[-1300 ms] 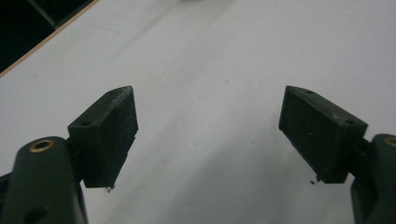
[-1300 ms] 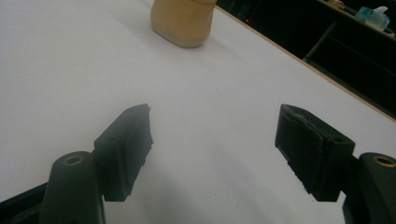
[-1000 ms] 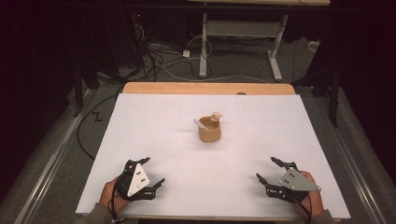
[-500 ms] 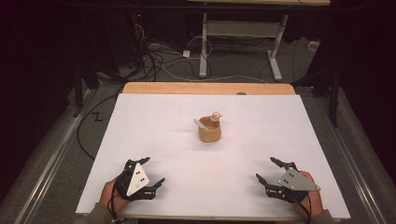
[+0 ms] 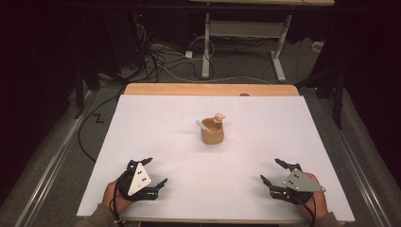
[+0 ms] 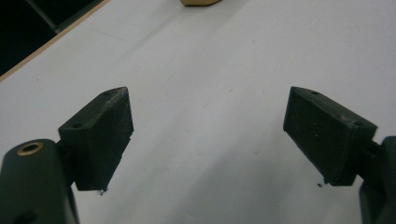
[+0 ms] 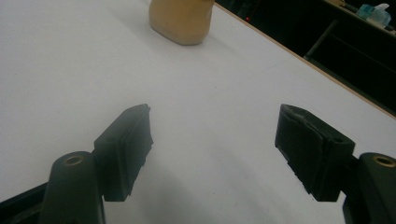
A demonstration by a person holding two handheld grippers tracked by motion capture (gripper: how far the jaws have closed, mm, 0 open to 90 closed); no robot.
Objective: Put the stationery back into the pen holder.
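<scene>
Cup sits well beyond both spread grippers.

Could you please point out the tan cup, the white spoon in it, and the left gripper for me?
tan cup (image 5: 212, 135), high view, on its front wall.
white spoon (image 5: 202, 125), high view, on the handle sticking out over the rim.
left gripper (image 5: 157, 172), high view, midway between its open fingertips.

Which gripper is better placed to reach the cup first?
Roughly equal. The left gripper looks slightly nearer the cup; the right gripper faces it more squarely. Both are open.
</scene>
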